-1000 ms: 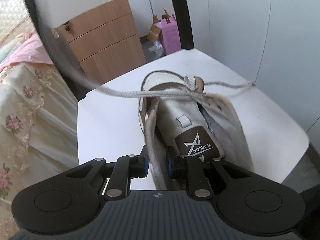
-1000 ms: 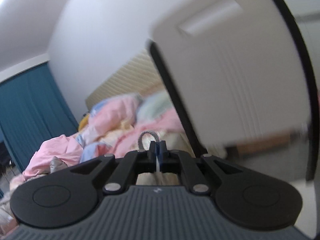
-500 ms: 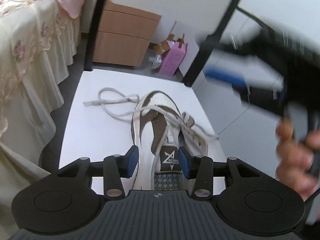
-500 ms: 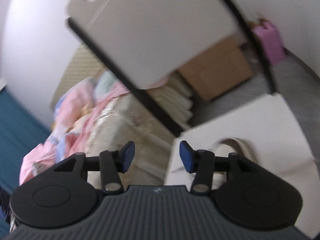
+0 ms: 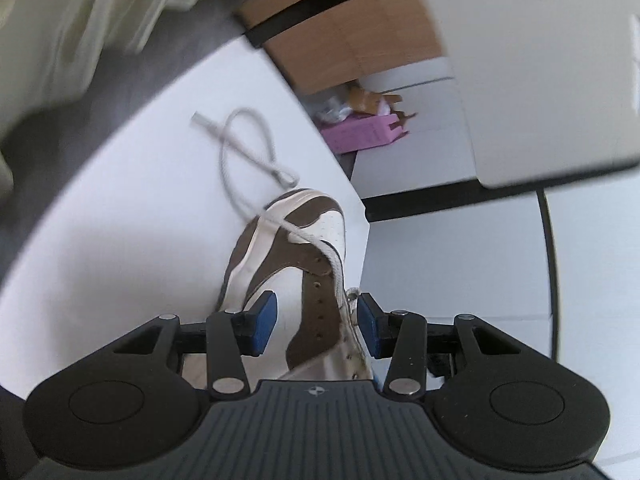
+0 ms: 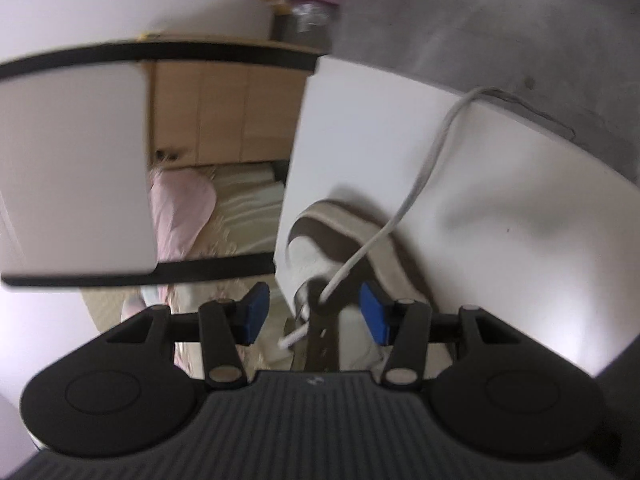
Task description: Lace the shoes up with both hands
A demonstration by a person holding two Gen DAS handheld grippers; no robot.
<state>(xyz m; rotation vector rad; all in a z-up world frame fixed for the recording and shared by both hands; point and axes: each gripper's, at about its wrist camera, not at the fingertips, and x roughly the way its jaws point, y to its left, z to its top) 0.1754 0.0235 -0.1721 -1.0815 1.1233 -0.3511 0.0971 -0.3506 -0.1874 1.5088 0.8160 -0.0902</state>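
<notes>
Left wrist view looks down on a brown-and-white shoe (image 5: 288, 264) lying on a white table (image 5: 132, 216), toe pointing away from the camera. A grey-white lace (image 5: 248, 152) runs off the front of the shoe and lies in a loose loop on the table beyond the toe, its tip resting free. The left gripper (image 5: 316, 318) hangs over the eyelet side of the shoe with its blue-padded fingers (image 5: 264, 318) parted; the shoe's upper sits in the gap between them, and whether the pads touch it cannot be told. Its jaws have just been opening and now clasp nothing.

From the right wrist view the same shoe (image 6: 340, 236) lies close under the camera near the table's (image 6: 500, 184) edge. Another length of lace (image 6: 424, 172) rises from an eyelet, crosses the table and drops over its far edge. The right gripper (image 6: 314, 312) hovers above the eyelet strip, fingers (image 6: 374, 312) spread wide, the lace between them but ungripped; its jaws too have just been opening.

Beyond the table stand a white chair back (image 5: 536, 72) with a black frame, a wooden drawer unit (image 5: 352, 36), a pink box (image 5: 364, 134) on the floor, and a bed (image 6: 240, 208) with pale and pink bedding.
</notes>
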